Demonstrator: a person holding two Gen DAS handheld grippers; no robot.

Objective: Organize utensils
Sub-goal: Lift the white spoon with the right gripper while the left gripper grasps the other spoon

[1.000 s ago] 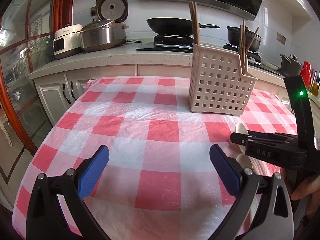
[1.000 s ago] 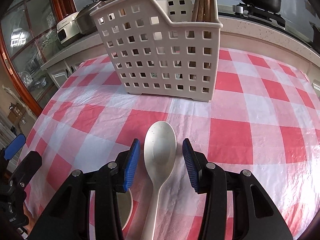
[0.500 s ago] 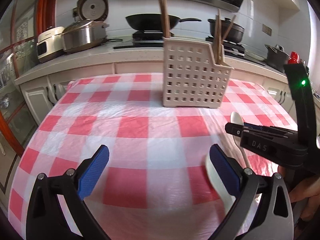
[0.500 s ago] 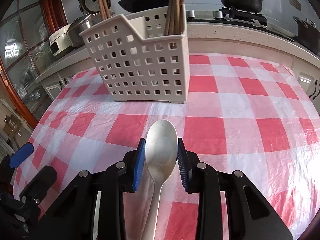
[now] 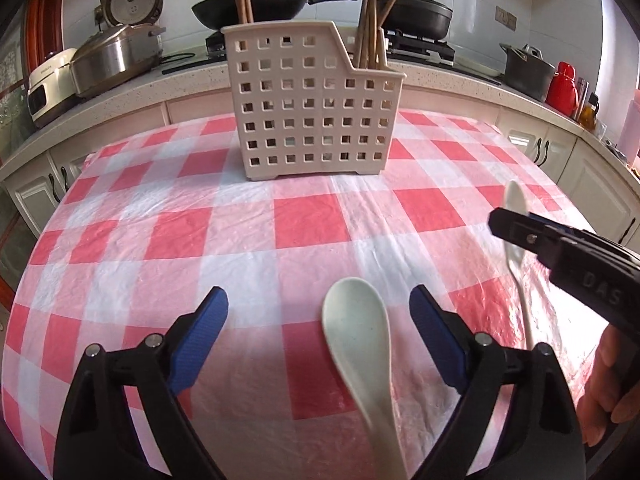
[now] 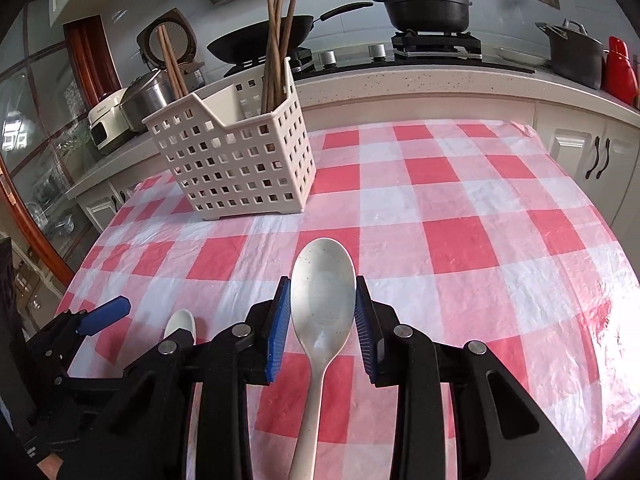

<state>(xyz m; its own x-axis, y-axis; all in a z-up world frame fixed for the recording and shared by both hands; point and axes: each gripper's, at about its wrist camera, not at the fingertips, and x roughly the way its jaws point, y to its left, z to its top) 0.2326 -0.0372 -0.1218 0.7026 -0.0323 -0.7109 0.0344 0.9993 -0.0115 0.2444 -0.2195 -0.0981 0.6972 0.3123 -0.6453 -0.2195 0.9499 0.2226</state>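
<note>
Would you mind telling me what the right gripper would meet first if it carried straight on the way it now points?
Probably the checked tablecloth, since the right gripper, shut on a white spoon, points downward. The utensil basket stands up and left of that line, though depth is hard to judge.

Both wrist cameras are looking down and forward over the checked surface (image 5: 304, 236) toward the perforated basket (image 5: 312, 108). The left view is facing its broad side head-on from close by; the right view is sitting right of it, seeing the basket (image 6: 236, 168) obliquely. Both are sharing the stove counter (image 6: 400, 76) behind the basket.
</note>
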